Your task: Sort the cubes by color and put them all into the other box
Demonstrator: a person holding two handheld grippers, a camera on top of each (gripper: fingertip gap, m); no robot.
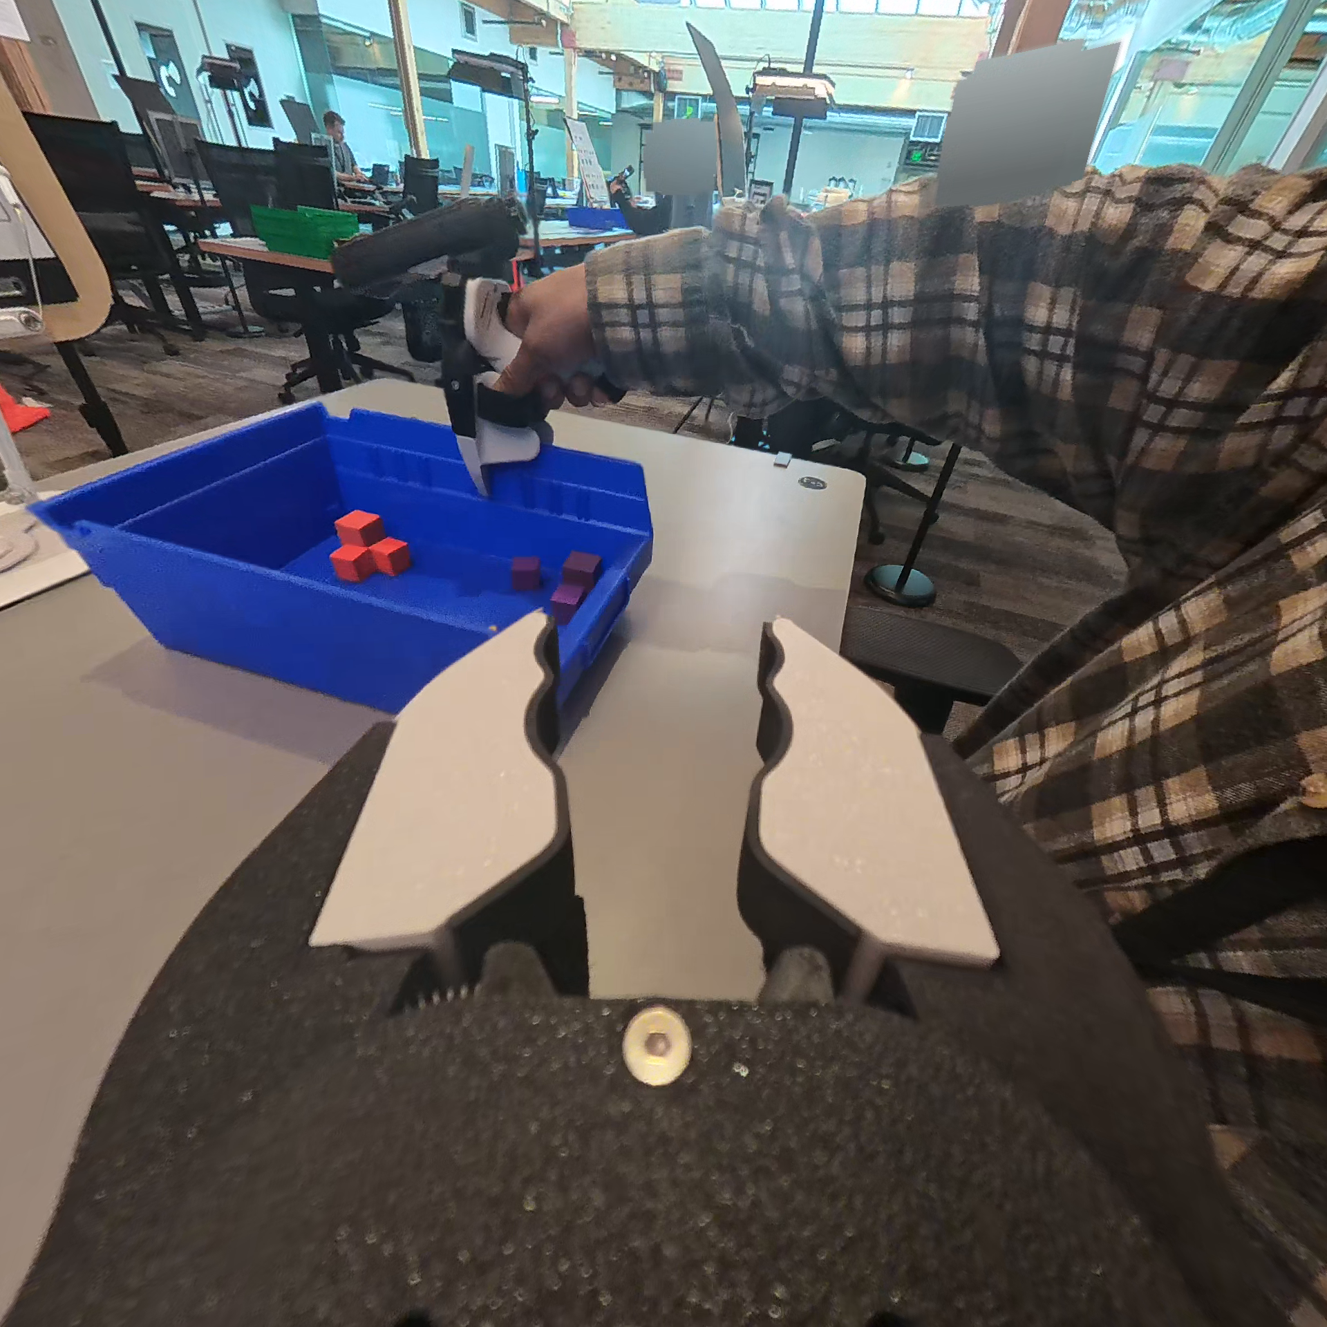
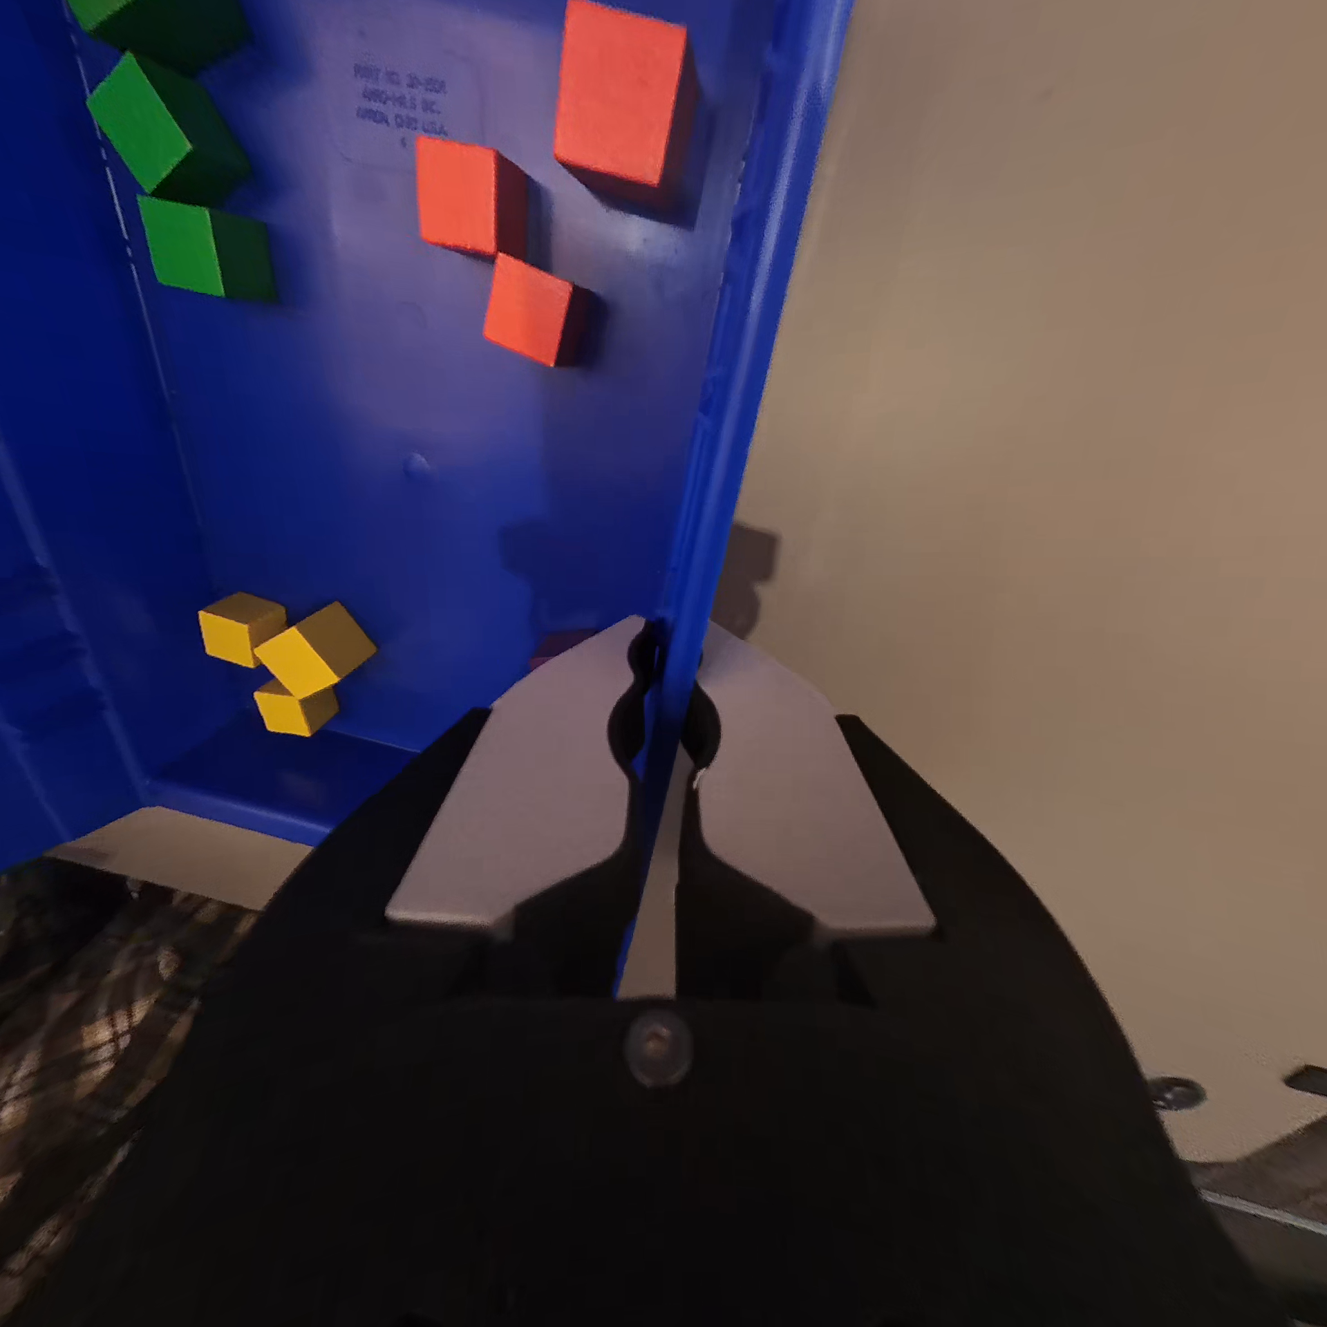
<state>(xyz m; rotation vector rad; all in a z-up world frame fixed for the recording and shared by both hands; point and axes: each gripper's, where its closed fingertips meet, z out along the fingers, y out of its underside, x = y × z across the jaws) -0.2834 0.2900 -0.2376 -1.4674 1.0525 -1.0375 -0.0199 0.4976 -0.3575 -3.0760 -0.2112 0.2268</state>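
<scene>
Right gripper (image 2: 664, 646) clamped on blue box (image 2: 725, 402) wall; left gripper (image 1: 657, 632) open, empty, over table (image 1: 718, 517). Box holds red cubes (image 2: 531, 309), green cubes (image 2: 179, 244), yellow cubes (image 2: 294, 650), purple cubes (image 1: 567, 574).

Grey scalloped jaws, black speckled gripper body (image 1: 657, 632); silver screw (image 1: 656, 1054); plaid flannel sleeve (image 1: 933, 301)

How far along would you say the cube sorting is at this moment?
Mostly done, it seems: the blue box holds separate clusters of red cubes, green cubes, yellow cubes and purple cubes. In hand: nothing in the open left gripper; the right gripper is shut on the box's wall. No loose cubes or second box are in view, so what remains is unclear.
</scene>
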